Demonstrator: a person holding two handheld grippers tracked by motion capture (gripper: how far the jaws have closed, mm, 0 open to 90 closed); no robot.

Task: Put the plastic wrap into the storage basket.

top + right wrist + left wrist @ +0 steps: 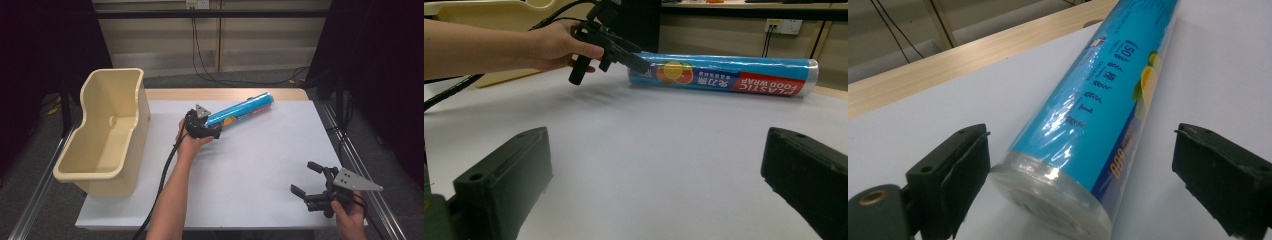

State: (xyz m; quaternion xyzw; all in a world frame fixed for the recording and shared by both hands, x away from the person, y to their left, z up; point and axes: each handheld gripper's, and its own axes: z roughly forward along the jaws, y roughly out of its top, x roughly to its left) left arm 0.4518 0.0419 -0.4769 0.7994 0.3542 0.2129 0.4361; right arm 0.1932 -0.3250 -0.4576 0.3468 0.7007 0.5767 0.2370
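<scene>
At frame centre, a glossy blue cylindrical roll (240,110) labelled "PLASTIC FOOD WRAP" lay on my white bench (250,170). My left gripper (202,125) straddled its near end, fingers (955,175) open, not clamping. My right gripper (312,180), lower right, gaped empty. A smooth cream plastic bin (105,130) stood left.

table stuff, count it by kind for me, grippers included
Blue food wrap roll: 1
Cream plastic bin: 1
Handheld grippers: 2, the left gripper with its jaws open around the roll's near end, the right gripper open over bare table
Total: 4
</scene>
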